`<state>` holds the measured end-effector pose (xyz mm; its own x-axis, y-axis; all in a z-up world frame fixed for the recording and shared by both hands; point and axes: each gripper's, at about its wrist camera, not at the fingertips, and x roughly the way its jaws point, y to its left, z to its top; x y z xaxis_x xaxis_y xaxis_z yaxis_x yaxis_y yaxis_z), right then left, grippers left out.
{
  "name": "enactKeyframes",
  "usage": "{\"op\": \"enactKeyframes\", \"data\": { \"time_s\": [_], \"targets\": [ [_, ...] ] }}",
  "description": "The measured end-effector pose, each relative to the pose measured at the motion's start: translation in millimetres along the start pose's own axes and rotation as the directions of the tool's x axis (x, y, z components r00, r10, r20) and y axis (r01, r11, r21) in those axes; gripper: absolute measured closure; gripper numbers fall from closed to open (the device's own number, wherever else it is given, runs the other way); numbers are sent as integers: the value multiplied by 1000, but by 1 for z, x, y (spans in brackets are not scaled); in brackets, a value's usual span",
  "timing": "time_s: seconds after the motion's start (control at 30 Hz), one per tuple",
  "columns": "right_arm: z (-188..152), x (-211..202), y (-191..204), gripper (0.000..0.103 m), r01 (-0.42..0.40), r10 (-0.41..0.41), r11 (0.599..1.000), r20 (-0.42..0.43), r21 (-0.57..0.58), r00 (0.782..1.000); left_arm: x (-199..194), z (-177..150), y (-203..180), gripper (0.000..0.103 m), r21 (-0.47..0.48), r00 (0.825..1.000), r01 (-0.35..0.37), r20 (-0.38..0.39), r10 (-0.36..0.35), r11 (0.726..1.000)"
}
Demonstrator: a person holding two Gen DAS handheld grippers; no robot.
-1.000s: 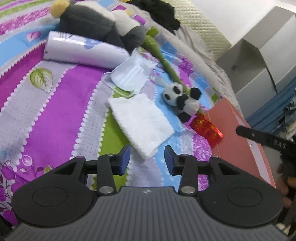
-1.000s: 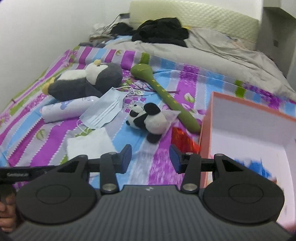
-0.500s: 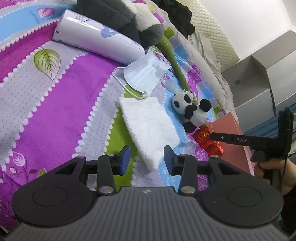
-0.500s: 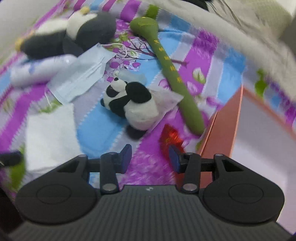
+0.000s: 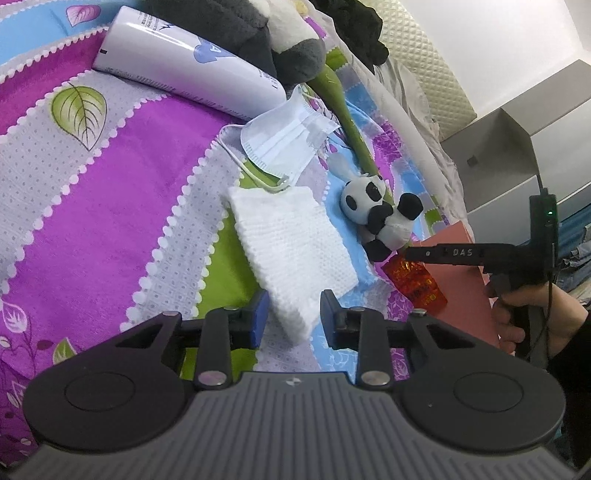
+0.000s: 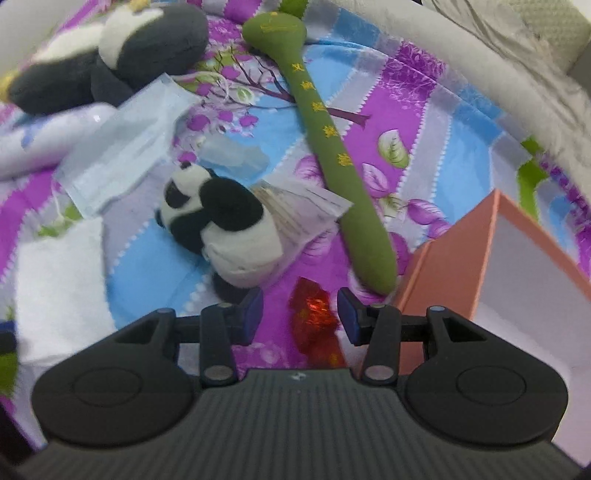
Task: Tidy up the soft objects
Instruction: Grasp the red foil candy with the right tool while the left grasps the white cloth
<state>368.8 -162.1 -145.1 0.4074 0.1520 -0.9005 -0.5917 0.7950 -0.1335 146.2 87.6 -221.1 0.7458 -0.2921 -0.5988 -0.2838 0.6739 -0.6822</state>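
Note:
A folded white cloth (image 5: 291, 251) lies on the striped bedspread. My left gripper (image 5: 293, 318) is low over the cloth's near corner, which sits between the closing jaws; the pads do not press on it. A red foil packet (image 6: 314, 314) lies beside the salmon box (image 6: 454, 258). My right gripper (image 6: 300, 308) stands open astride the packet without touching it. In the left wrist view a hand holds the right gripper (image 5: 408, 254) just above the packet (image 5: 413, 284). A small panda plush (image 6: 221, 225) lies just beyond.
A long green plush stick (image 6: 332, 147), a blue face mask (image 5: 284, 144), a white tube (image 5: 184, 70) and a grey penguin plush (image 6: 122, 55) lie further up the bed. A grey blanket (image 6: 480, 74) and dark clothes (image 5: 358, 33) lie at the head end.
My left gripper sank closer to the white cloth and its jaws narrowed around the corner. My right gripper swung down and across, from facing the bed to hovering over the red packet.

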Motion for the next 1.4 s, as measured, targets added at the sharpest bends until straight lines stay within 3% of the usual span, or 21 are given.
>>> {"op": "enactKeyframes", "data": {
  "time_s": [0.07,0.17,0.43,0.57,0.7,0.73,0.8,0.9,1.13,1.33,1.4],
  "targets": [
    [1,-1,0,56,-17,17,1000,13,3,1000,2,0,0,67,-2,1000,-1,-3,1,1000],
    [0,6,5,56,11,-12,1000,-41,-16,999,4,-2,1,67,-19,1000,-6,-14,6,1000],
    [4,26,22,57,153,-173,979,-150,-132,974,1,-2,1,67,-30,1000,4,-14,-4,1000],
    [7,30,23,56,202,-224,968,-147,-151,963,1,-3,3,67,-34,1000,2,-12,-2,999],
    [6,34,26,57,197,-226,965,-173,-173,959,2,-3,4,67,-35,1000,-5,-10,4,999],
    [5,34,27,58,185,-216,967,-179,-175,960,2,-3,4,67,-36,1000,-5,-10,4,999],
    [5,33,28,73,165,-195,971,-182,-170,964,2,-3,4,67,-35,1000,-3,-11,3,999],
    [4,29,28,79,153,-178,976,-168,-153,969,4,-4,3,67,-40,1000,3,-12,-3,999],
    [0,3,14,80,108,-107,994,-76,11,991,11,-5,-1,67,-42,1000,-8,-17,8,999],
    [-8,-24,12,80,102,-103,992,4,76,995,19,-5,-5,68,-31,999,-39,-19,38,999],
    [-10,-32,14,80,111,-114,991,33,76,993,20,-4,-7,77,-24,998,-54,-13,54,998]
  ]
}}
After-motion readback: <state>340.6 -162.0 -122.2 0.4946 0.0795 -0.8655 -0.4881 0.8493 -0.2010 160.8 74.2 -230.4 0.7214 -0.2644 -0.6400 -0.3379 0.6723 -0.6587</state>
